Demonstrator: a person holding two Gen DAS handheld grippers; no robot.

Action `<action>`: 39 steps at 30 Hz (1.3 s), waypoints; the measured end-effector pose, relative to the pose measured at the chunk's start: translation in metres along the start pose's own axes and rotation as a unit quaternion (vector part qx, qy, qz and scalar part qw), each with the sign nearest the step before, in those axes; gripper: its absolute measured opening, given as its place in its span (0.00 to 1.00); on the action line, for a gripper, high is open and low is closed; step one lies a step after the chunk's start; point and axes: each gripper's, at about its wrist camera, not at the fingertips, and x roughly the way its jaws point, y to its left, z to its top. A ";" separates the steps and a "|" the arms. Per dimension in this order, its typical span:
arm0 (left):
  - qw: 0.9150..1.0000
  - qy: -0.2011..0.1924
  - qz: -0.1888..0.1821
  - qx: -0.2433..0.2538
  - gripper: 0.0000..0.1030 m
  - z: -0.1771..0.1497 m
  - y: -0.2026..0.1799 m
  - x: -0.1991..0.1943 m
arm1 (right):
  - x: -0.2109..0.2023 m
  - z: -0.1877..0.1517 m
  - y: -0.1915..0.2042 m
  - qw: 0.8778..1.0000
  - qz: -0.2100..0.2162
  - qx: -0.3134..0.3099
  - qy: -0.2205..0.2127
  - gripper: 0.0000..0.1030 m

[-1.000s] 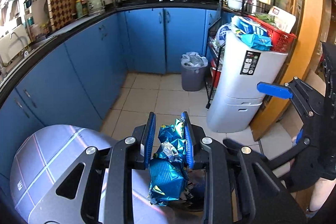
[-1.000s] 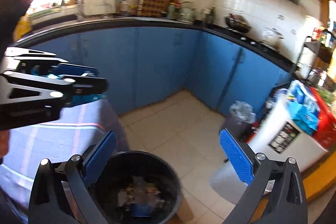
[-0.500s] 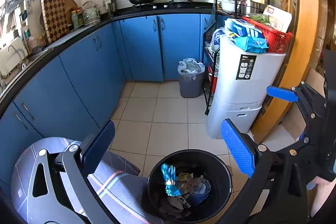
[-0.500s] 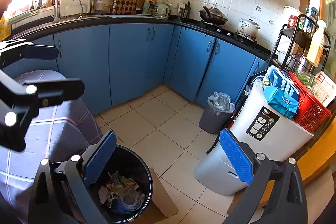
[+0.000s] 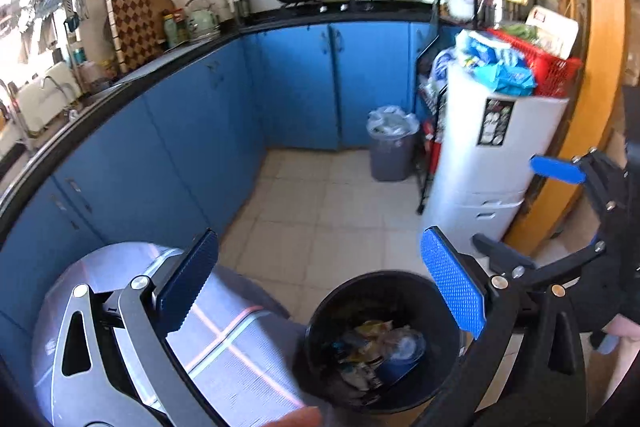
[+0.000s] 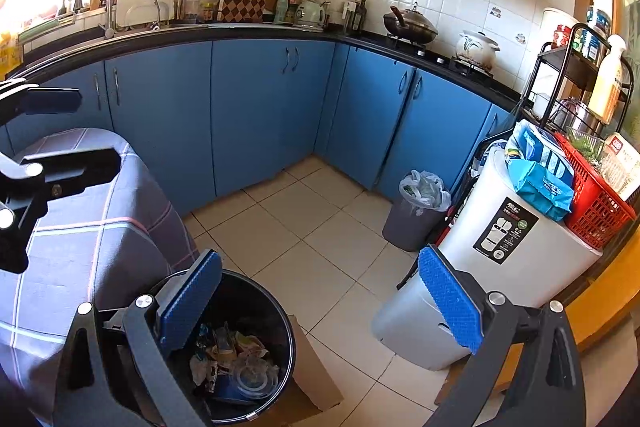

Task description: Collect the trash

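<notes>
Left wrist view: the left gripper [image 5: 320, 291] has its blue pads spread wide with nothing between them, above a round black bin [image 5: 384, 339] that stands upright with its mouth facing up. Trash [image 5: 376, 351] lies jumbled in the bottom; no long axis can be made out. A checked cloth [image 5: 224, 343] sits just left of the bin.

Right wrist view: the right gripper [image 6: 320, 303] is spread wide and empty too. The bin [image 6: 256, 307] stands at lower left on cardboard [image 6: 316, 379], wrappers piled inside.
</notes>
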 end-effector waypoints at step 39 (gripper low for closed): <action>0.999 0.014 -0.027 -0.012 0.97 -0.004 0.005 -0.008 | -0.003 -0.003 0.002 1.000 0.004 -0.007 0.001 0.93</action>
